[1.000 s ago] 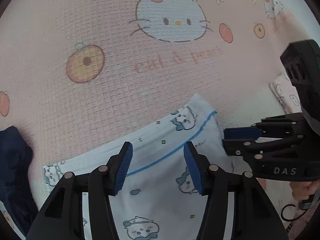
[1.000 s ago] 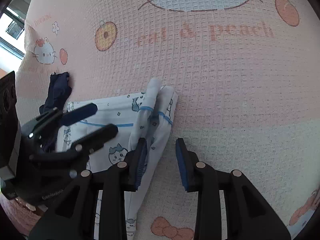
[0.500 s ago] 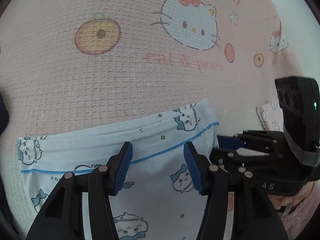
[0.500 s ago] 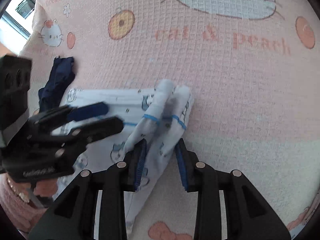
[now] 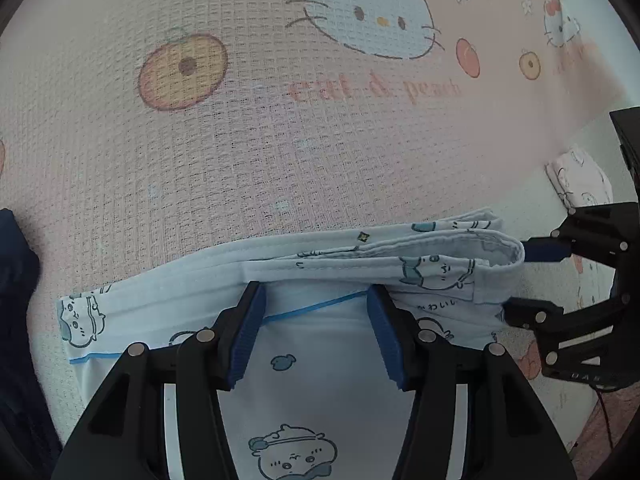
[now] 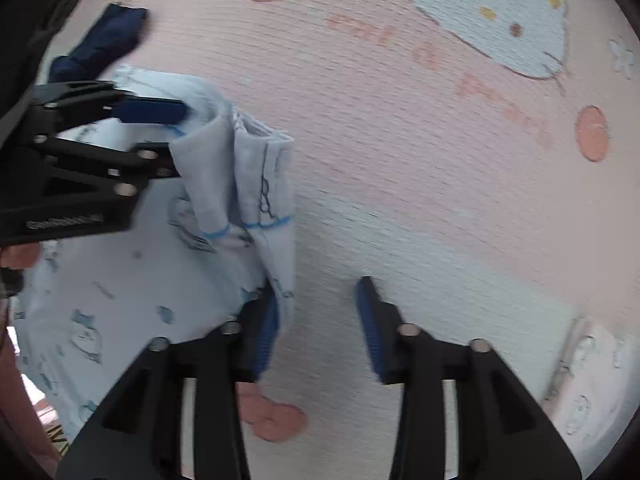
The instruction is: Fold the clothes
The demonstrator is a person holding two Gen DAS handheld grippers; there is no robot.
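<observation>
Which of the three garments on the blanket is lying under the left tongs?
The pale blue cartoon-print garment; the navy garment lies off to the left, the pink-print one far right.

Pink waffle-weave blanket (image 5: 248,168) with cat-and-peach print fills frame; pale blue garment (image 5: 328,364) bottom centre, dark navy cloth (image 5: 16,280) left edge, small pink cloth (image 5: 580,180) right.
</observation>
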